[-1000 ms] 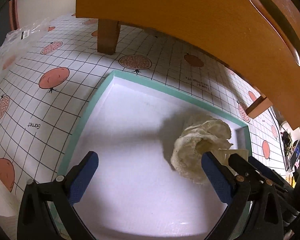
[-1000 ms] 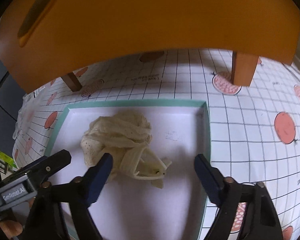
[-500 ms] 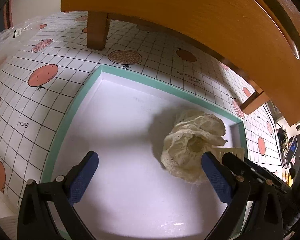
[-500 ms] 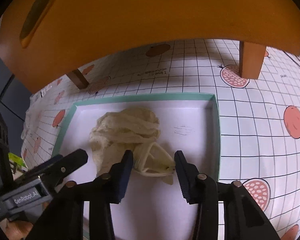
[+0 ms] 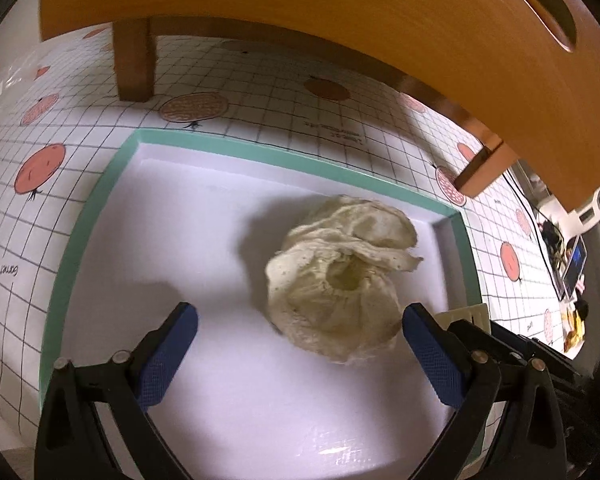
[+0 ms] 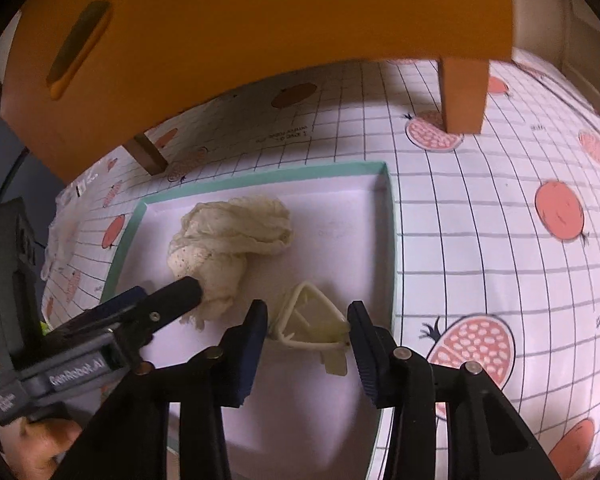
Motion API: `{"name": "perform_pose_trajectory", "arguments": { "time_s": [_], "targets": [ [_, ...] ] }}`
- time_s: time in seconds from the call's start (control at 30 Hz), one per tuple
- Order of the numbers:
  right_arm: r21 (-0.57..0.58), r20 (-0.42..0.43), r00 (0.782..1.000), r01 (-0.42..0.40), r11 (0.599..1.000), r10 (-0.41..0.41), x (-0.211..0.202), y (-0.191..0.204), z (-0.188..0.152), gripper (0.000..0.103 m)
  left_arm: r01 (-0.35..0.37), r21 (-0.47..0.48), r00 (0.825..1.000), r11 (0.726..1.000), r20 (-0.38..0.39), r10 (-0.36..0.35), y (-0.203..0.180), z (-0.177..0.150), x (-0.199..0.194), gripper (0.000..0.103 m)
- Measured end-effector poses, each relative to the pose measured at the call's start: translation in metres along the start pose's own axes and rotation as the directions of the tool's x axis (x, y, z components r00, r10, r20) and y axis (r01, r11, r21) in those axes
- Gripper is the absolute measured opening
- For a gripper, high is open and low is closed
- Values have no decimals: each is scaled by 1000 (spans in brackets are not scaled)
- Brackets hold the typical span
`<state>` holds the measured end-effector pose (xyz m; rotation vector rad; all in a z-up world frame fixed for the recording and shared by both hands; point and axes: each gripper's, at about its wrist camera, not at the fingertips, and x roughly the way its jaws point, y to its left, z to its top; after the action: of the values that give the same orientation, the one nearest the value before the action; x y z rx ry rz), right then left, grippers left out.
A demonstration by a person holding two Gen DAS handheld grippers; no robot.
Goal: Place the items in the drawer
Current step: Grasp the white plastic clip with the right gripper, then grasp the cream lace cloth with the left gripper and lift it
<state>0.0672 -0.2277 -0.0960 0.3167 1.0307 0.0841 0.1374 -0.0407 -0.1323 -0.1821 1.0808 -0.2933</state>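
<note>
A crumpled cream cloth (image 5: 336, 276) lies in a shallow white tray with a teal rim (image 5: 100, 200). My left gripper (image 5: 300, 314) hangs low over the tray, open wide, and the cloth's near edge reaches between its blue pads. In the right wrist view one left fingertip (image 6: 182, 294) touches the cloth (image 6: 232, 232). My right gripper (image 6: 308, 320) is shut on a cream triangular plastic piece (image 6: 312, 320), with a pad against each side of it. The piece sits just right of the cloth, near the tray's right wall (image 6: 390, 240). A corner of the piece (image 5: 462, 314) shows behind my left gripper's right finger.
An orange wooden unit on legs (image 6: 260, 40), with a slot handle (image 6: 80, 44), overhangs the far side of the tray. One leg (image 5: 134, 60) stands behind the tray's left corner. The tray rests on a grid-pattern cloth with red fruit prints (image 6: 500, 200). Clear plastic wrap (image 6: 60, 236) lies far left.
My right gripper's jaws closed in on the plastic piece, and the piece has come a little away from the cloth. My left gripper moved nearer the cloth and stayed wide open.
</note>
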Motion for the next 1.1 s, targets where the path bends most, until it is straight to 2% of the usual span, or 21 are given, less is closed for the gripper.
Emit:
{"name": "perform_pose_trajectory", "arguments": {
  "time_s": [0.1,0.17,0.3,0.37,0.67,0.83,1.1],
  "targets": [
    [14,-6,1000,-4,1000,4,-1,-2,-2,44,5,26,1000,1000,-17,-4,-5,-2,5,94],
    [15,-7,1000,-4,1000,5,-1,-3,-3,44,5,42,1000,999,-31,-3,-8,-3,9,76],
    [19,-7,1000,-5,1000,6,-1,-4,-3,44,-1,63,999,998,-43,3,-11,-5,11,63],
    [20,-6,1000,-5,1000,5,-1,-4,-3,44,5,68,999,998,-44,-2,-11,-6,11,49],
    [7,-8,1000,4,1000,-3,-1,-2,-3,44,-32,43,999,999,-24,33,-1,-5,7,19],
    [8,-11,1000,5,1000,-5,-2,-2,-4,44,-53,10,999,999,4,53,7,-3,0,10],
    [0,-18,1000,7,1000,-7,-5,0,-7,44,-50,-49,998,998,33,52,19,-3,-10,8]
  ]
}}
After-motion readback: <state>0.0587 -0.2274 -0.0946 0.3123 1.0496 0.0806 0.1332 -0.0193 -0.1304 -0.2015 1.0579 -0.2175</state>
